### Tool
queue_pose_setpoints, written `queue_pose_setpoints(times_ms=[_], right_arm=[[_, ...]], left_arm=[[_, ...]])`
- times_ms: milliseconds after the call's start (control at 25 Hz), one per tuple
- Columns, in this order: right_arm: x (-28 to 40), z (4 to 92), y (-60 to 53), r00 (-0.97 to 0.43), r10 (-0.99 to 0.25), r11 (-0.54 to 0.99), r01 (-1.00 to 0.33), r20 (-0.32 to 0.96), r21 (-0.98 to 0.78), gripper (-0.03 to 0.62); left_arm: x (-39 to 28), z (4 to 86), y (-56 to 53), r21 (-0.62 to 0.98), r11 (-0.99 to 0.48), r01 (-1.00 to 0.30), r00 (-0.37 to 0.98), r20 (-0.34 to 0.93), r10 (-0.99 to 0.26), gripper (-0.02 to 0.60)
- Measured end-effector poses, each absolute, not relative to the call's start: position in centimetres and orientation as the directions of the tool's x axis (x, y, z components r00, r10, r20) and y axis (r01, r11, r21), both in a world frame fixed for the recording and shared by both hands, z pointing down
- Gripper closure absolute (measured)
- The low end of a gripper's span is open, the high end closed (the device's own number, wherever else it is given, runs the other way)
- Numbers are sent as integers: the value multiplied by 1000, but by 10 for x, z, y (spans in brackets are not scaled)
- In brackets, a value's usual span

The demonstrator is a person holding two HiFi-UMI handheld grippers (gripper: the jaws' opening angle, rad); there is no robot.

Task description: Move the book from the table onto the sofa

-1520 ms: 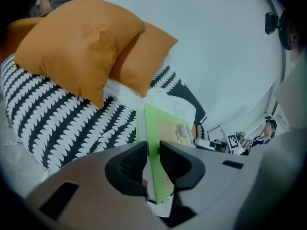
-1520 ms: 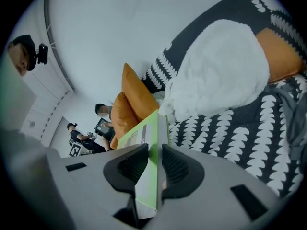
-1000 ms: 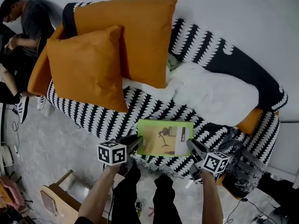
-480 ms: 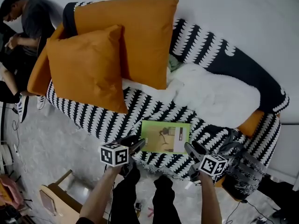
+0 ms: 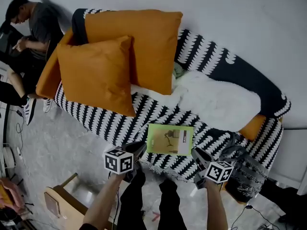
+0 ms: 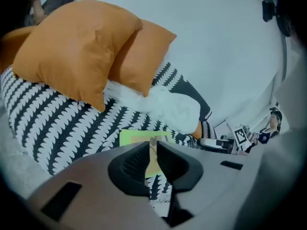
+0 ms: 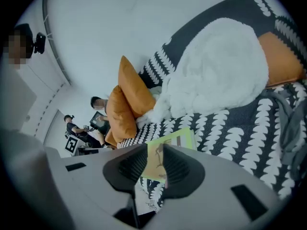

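One long patterned sofa (image 5: 206, 47) fills the head view, carrying two orange cushions (image 5: 98, 75) at the picture's left and a white throw (image 5: 216, 99) at its right. The green book (image 5: 170, 139) lies flat on the seat near the front edge, its long axis along the sofa, so the task looks done. It sits just beyond and between the left gripper (image 5: 138, 148) and right gripper (image 5: 197, 153), about equally near each. Both sets of fingers are closing on nothing.

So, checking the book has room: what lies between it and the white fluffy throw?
Only a bare strip of the black-and-white patterned sofa seat separates the book from the white fluffy throw, as the head view shows.
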State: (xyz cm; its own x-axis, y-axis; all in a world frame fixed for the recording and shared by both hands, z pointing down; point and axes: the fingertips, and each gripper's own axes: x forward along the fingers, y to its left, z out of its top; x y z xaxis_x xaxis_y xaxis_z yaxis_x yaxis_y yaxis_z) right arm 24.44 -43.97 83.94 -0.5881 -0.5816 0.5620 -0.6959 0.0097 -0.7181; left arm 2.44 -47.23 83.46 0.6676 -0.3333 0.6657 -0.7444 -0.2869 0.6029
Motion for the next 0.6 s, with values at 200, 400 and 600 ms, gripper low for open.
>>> queue_pose_setpoints(times_ms=[200,400,600], right_arm=[[243,811,-434,-577,-594,39,-716,560,-697,569],[243,772,-434,-568,-621,84,-733,539,-675,572],[231,718,-425,-565,-643,151,-755,517,-638,572]], left_arm=[[28,809,-463,567,-325,-757,653,671,-350,566],[35,771,-460,507,-381,-774,631,668,-394,566],[46,704,-449,427,-463,-777,621,644,-447,568]])
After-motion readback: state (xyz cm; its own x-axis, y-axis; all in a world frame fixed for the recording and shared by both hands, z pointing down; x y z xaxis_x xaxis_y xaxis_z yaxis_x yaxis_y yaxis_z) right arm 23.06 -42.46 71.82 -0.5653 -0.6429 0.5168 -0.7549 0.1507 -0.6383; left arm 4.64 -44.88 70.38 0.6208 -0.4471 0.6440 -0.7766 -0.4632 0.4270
